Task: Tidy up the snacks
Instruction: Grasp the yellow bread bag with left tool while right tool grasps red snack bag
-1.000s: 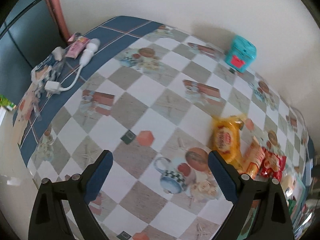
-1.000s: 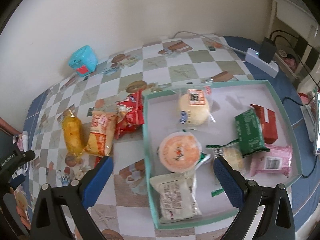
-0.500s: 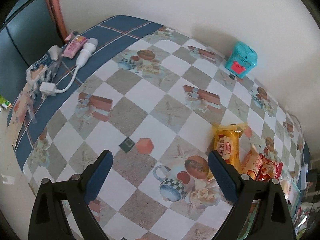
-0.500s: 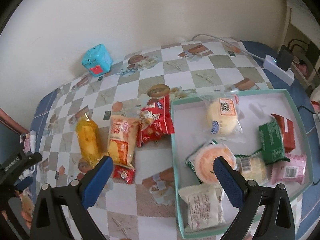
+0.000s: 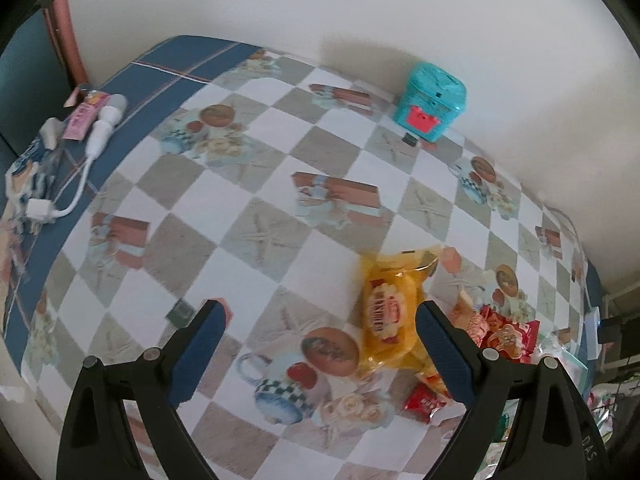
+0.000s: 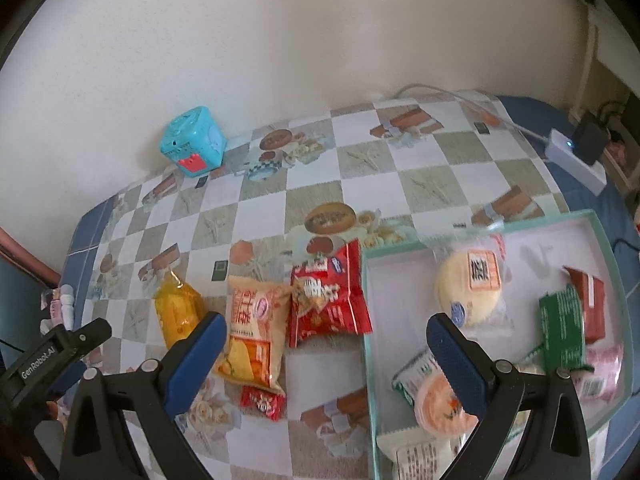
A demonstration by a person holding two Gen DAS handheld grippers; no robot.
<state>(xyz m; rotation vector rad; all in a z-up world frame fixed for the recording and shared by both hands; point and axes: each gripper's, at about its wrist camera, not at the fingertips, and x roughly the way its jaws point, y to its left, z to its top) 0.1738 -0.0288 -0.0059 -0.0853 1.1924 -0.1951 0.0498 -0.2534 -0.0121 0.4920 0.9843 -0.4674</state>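
My left gripper [image 5: 320,312] is open and empty above the table; a yellow snack pack [image 5: 390,316] lies just inside its right finger. My right gripper [image 6: 326,326] is open and empty above a red snack bag [image 6: 326,298]. Left of that lie an orange snack bag [image 6: 254,330], the yellow pack [image 6: 178,310] and a small red packet [image 6: 262,402]. A shallow pale-green tray [image 6: 366,320] at the right holds several wrapped snacks, among them a round bun [image 6: 470,292] and a green packet [image 6: 562,328].
A turquoise cube-shaped box [image 6: 192,142] stands by the wall, also in the left wrist view [image 5: 430,104]. A white power strip with a cable [image 6: 574,156] lies at the far right. A white charger cable and small items [image 5: 92,136] lie on the table's blue left edge.
Both grippers have moved left and lower toward the loose snacks. The tray has slid toward the right of the right wrist view. The yellow pack is now closer to the left gripper.
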